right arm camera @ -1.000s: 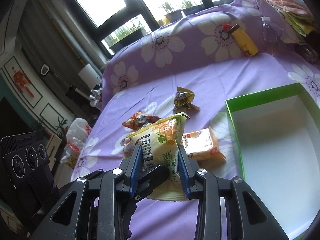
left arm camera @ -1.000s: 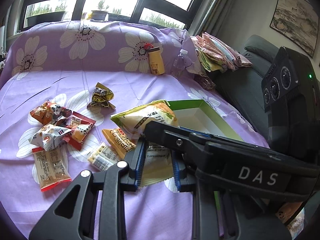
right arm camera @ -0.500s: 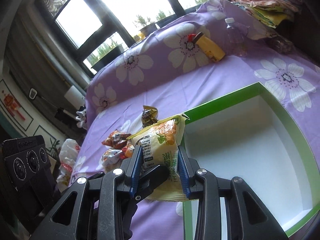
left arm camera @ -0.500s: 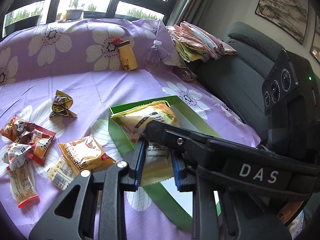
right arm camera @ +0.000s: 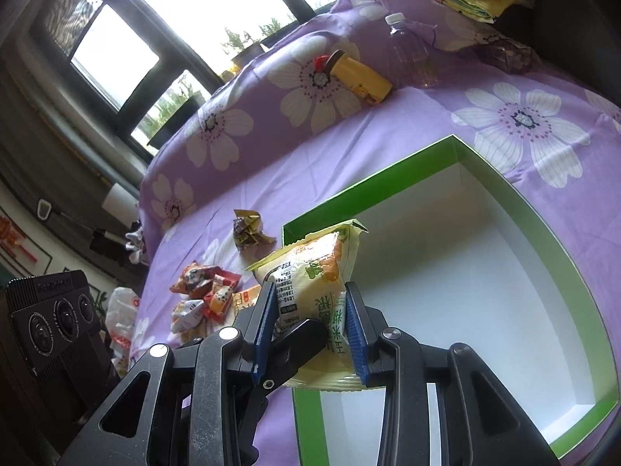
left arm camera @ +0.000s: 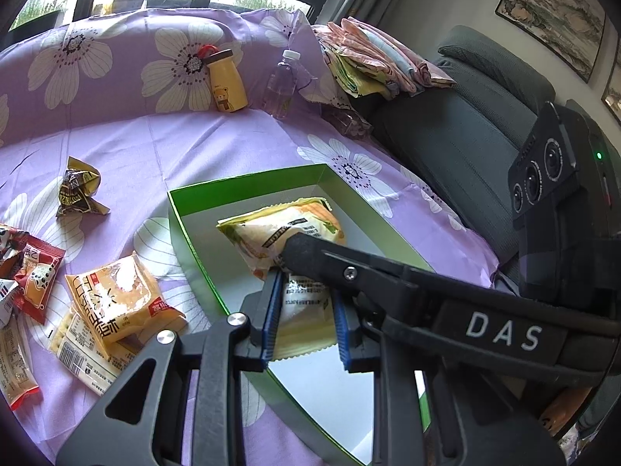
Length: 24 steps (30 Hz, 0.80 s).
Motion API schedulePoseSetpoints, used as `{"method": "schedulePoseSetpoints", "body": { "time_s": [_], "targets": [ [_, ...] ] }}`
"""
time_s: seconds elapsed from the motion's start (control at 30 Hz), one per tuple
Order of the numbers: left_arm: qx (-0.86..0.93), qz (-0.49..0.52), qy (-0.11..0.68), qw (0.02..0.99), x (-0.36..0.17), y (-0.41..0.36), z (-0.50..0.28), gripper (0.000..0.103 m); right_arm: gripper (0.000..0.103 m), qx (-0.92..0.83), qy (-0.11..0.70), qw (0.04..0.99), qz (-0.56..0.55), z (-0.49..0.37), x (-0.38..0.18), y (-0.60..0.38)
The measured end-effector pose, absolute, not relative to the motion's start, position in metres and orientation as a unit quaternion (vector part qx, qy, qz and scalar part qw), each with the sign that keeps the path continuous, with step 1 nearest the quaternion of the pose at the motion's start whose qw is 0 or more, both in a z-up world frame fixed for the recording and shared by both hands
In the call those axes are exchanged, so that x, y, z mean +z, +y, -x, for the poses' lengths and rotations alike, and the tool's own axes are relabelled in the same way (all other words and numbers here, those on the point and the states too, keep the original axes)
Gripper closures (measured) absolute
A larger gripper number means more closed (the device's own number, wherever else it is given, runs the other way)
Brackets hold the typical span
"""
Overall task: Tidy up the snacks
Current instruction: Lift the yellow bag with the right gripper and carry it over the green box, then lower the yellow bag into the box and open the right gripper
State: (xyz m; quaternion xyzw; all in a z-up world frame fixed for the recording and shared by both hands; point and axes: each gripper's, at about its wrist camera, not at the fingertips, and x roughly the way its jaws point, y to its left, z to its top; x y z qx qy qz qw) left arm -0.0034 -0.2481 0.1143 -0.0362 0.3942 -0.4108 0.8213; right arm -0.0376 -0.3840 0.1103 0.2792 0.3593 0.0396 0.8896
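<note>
A yellow snack bag (left arm camera: 279, 229) hangs over the open green box (left arm camera: 248, 178) with its white inside. My left gripper (left arm camera: 306, 318) is shut on the bag's lower end, blue pads pressing both sides. From the right, one of the right gripper's fingers (left arm camera: 349, 268) crosses over the bag. In the right wrist view my right gripper (right arm camera: 310, 330) is shut on the same bag (right arm camera: 310, 272) above the box's near left corner (right arm camera: 306, 392). The box holds nothing else that I can see.
Loose snacks lie on the purple flowered sheet left of the box: an orange-yellow pack (left arm camera: 116, 299), red packets (left arm camera: 35, 275), a crumpled dark wrapper (left arm camera: 77, 194). A yellow bottle (left arm camera: 227, 81), a water bottle (left arm camera: 281, 85) and folded cloths (left arm camera: 380, 58) sit at the back; a grey sofa (left arm camera: 465, 128) on the right.
Both grippers have carried the yellow bag to the right, from above the loose snacks on the sheet to above the green box. Their grip on it is unchanged.
</note>
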Motion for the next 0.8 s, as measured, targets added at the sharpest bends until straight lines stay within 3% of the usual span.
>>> {"method": "schedulePoseSetpoints", "body": {
  "time_s": [0.8],
  "targets": [
    [-0.413,0.055,0.449,0.79,0.085,-0.265,-0.011,0.08,0.066,0.005,0.416,0.861,-0.292,0.026,0.084,-0.401]
  ]
}}
